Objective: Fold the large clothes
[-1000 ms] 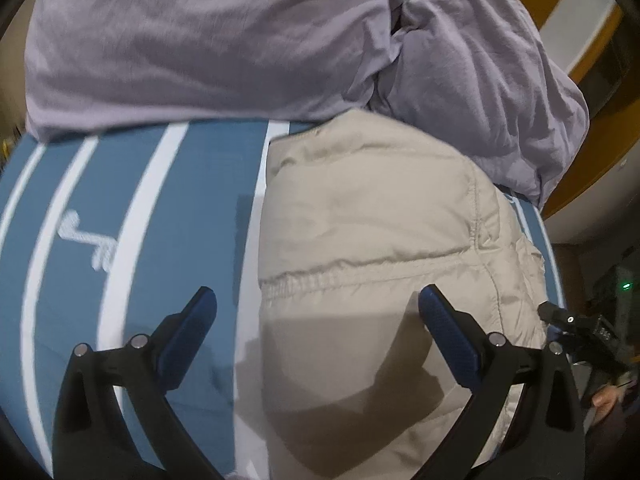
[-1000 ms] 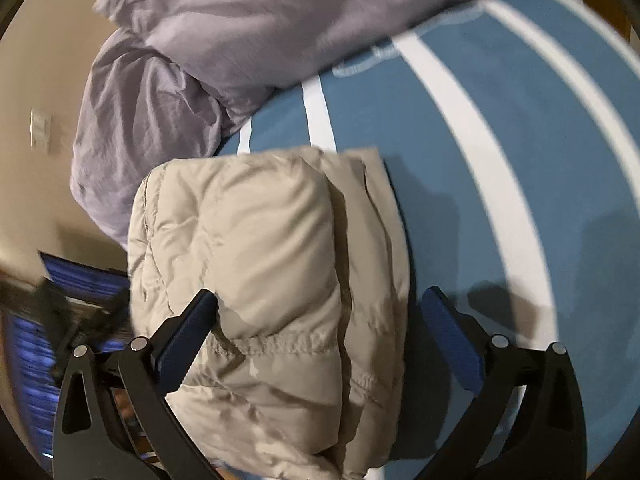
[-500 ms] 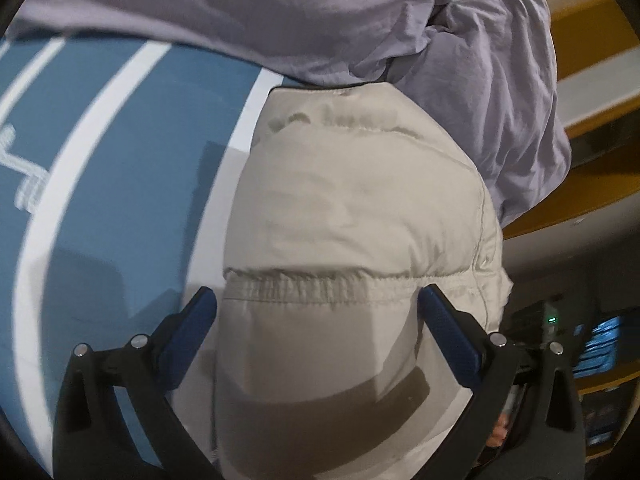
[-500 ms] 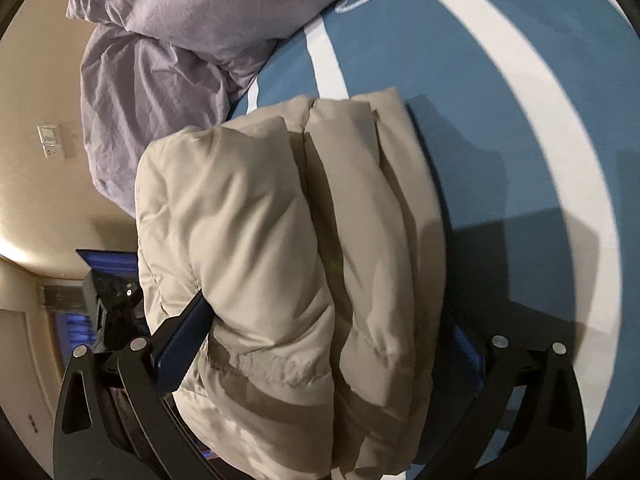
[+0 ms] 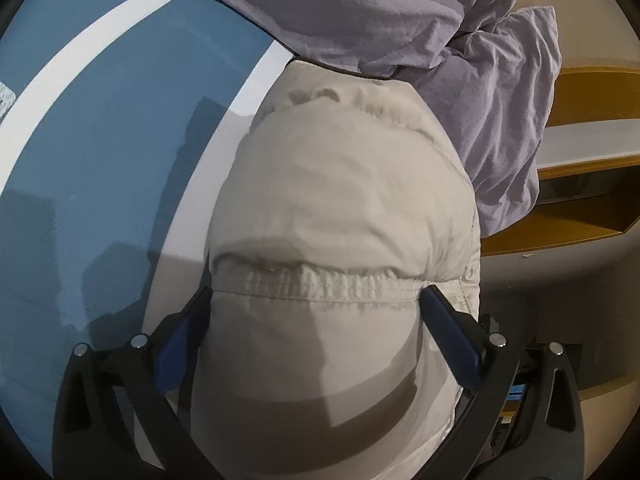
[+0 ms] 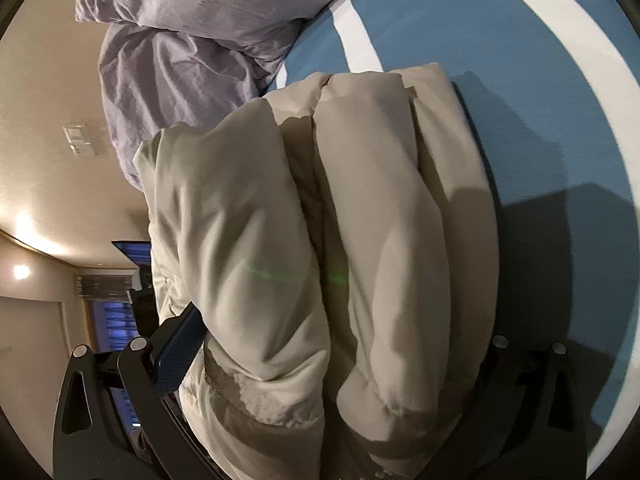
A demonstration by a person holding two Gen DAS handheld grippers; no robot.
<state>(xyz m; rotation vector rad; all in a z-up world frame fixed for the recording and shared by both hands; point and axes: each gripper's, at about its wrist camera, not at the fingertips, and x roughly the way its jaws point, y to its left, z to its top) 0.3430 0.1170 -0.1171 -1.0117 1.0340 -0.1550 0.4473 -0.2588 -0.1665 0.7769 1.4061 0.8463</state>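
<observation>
A beige puffer jacket [image 5: 344, 208], folded into a thick bundle, lies on the blue bed cover with white stripes [image 5: 120, 152]. My left gripper [image 5: 316, 320] is open wide, its jaws on either side of the bundle's elastic hem end. In the right wrist view the same jacket [image 6: 340, 240] shows several stacked folds. My right gripper [image 6: 332, 344] is open wide around the bundle's other end; its right finger is hidden behind the fabric. Whether the pads touch the jacket cannot be told.
A crumpled lilac duvet [image 5: 420, 28] lies just beyond the jacket, also in the right wrist view [image 6: 192, 40]. A yellow wooden shelf [image 5: 580, 184] stands past the bed edge on the right. A beige wall with a switch plate [image 6: 78, 140] and a lit screen [image 6: 132, 252] lie left.
Both grippers have moved in closer from opposite ends until the folded jacket sits between their open jaws. The jacket fills much more of both views.
</observation>
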